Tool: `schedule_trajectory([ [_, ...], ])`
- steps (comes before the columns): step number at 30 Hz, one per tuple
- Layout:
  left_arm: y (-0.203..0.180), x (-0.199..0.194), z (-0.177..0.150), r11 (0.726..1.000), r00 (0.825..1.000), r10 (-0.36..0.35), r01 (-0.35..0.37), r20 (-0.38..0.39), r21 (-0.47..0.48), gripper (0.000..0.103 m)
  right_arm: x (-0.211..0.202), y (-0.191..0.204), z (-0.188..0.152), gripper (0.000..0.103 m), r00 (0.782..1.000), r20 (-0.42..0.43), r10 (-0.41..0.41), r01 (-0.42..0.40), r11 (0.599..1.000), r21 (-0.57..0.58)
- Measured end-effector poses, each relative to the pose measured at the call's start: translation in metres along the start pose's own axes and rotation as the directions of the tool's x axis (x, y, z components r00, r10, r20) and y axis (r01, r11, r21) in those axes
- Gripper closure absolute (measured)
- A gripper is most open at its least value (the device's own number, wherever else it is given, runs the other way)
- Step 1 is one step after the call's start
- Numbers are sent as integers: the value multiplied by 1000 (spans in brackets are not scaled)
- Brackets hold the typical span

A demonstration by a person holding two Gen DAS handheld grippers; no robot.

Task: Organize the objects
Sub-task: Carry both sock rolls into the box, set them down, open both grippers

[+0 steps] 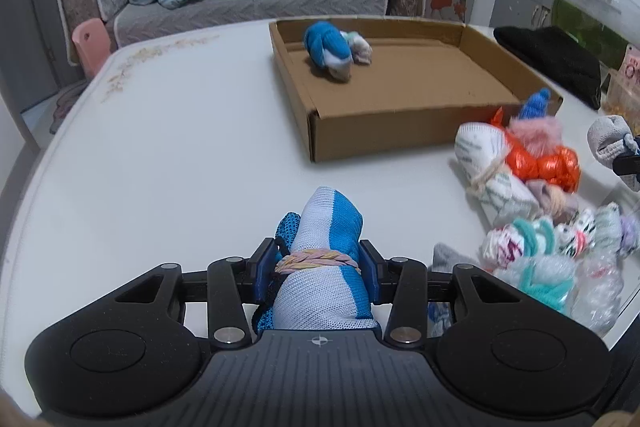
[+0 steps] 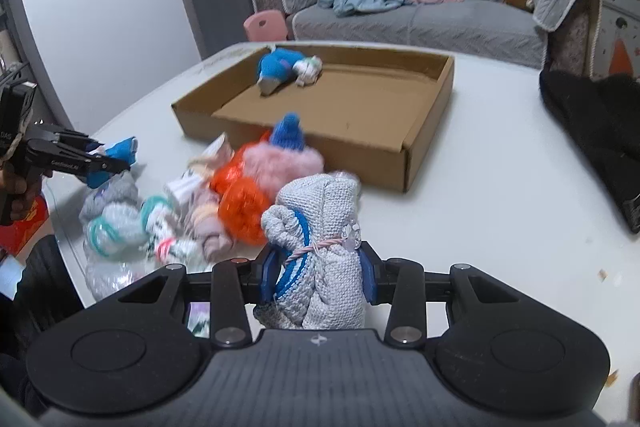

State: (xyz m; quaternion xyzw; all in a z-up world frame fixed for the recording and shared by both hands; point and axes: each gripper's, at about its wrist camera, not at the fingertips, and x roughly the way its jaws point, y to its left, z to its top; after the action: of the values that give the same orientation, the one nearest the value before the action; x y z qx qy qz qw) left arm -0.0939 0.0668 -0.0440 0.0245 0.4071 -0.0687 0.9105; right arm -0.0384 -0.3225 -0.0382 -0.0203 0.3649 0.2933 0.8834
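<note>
Left gripper (image 1: 316,267): fingers closed onto a blue-white roll (image 1: 328,259), pinching it at its rubber band; roll's long axis ran forward along the fingers.
Right gripper (image 2: 318,269): fingers closed onto a grey roll (image 2: 320,251), gripped at its pink tie; same forward axis.
Box (image 1: 360,127): open cardboard tray, ahead and a bit right of the left gripper, ahead and slightly left of the right one. One blue roll (image 1: 328,49) and a small pale one beside it already lay in the far left part; the rest of the floor was bare.
Key relation: right gripper looked nearer to the box's near wall, so my guess is its load goes in first. Both rolls need lifting over that wall; neither was above the box yet.
Pile (image 2: 224,195): remaining bundles (orange, pink fluffy, teal, striped) lay on the table just in front of the box, between the two grippers.
Table (image 1: 180,147): white, smooth, faint pattern at the far left edge.
Room: grey sofa with a blue blanket behind, black cloth (image 2: 592,119) on the table's right side, shelves far right.
</note>
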Motion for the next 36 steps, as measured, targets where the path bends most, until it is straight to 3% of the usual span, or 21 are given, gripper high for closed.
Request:
schedule_trajectory([
  [9, 7, -17, 47, 1000, 997, 16, -17, 80, 2, 53, -14, -10, 43, 66, 994, 105, -35, 35, 999, 6],
  [18, -2, -16, 133, 1000, 987, -9, 8, 162, 4, 53, 7, 6, 112, 66, 987, 161, -12, 17, 999, -30],
  [25, -28, 36, 177, 999, 991, -41, 42, 127, -13, 53, 57, 28, 156, 65, 990, 136, 43, -37, 998, -45],
  [29, -36, 73, 179, 998, 996, -53, 55, 78, -29, 53, 97, 35, 173, 65, 996, 81, 47, -43, 998, -43],
  [36, -45, 121, 167, 1000, 1000, -1, 1, 9, 12, 53, 150, 35, 182, 65, 1000, -8, 8, -8, 1000, -14],
])
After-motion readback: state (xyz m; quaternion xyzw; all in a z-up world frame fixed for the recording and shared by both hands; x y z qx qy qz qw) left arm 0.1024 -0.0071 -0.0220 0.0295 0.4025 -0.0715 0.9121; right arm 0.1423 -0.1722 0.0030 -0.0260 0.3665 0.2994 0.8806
